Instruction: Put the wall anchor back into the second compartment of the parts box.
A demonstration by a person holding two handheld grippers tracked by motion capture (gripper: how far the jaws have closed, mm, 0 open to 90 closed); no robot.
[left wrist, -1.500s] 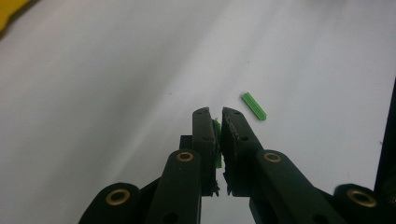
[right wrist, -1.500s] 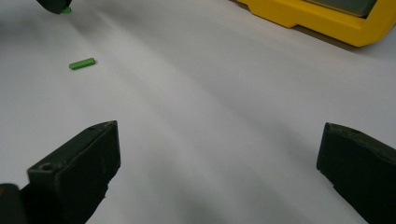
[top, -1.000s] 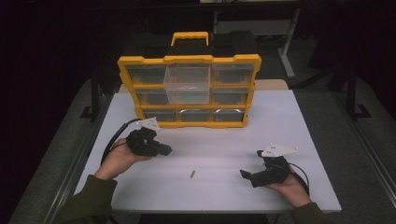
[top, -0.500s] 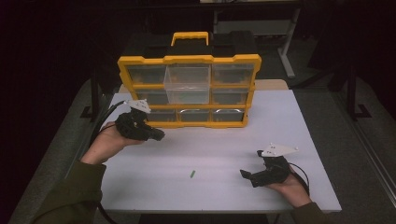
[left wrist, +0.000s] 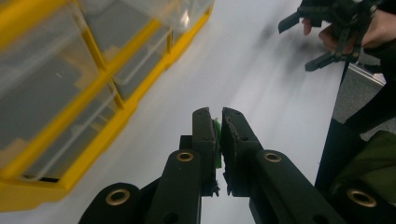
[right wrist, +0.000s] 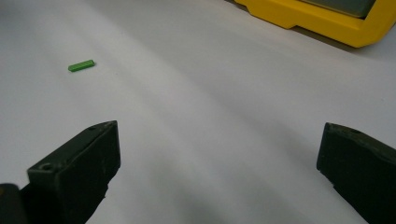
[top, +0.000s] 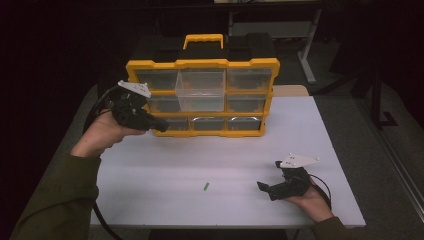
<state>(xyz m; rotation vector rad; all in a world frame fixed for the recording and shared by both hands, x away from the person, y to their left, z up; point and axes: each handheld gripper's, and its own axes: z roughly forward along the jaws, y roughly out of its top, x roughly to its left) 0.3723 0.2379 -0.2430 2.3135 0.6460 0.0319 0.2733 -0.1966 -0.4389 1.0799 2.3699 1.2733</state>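
Note:
My left gripper (top: 159, 123) is raised at the left front of the yellow drawer organizer (top: 202, 64), close to its lower left drawers. In the left gripper view its jaws (left wrist: 218, 135) are shut on a small green piece (left wrist: 216, 140) that shows as a thin sliver between them. One clear drawer (top: 200, 90) in the organizer's upper middle is pulled out. My right gripper (top: 264, 188) rests low near the table's front right, jaws wide open (right wrist: 215, 154) with nothing between them. A second small green piece (top: 205, 187) (right wrist: 81, 65) lies on the white table left of it.
The white table (top: 215, 150) has the organizer standing at its back centre. Its yellow base edge (right wrist: 308, 18) shows ahead of the right gripper. The right hand and gripper (left wrist: 336, 23) appear far off in the left gripper view. Dark floor and furniture surround the table.
My left gripper has lifted and moved back-left from the table's middle toward the organizer's left front, carrying the green piece. The right gripper has stayed put.

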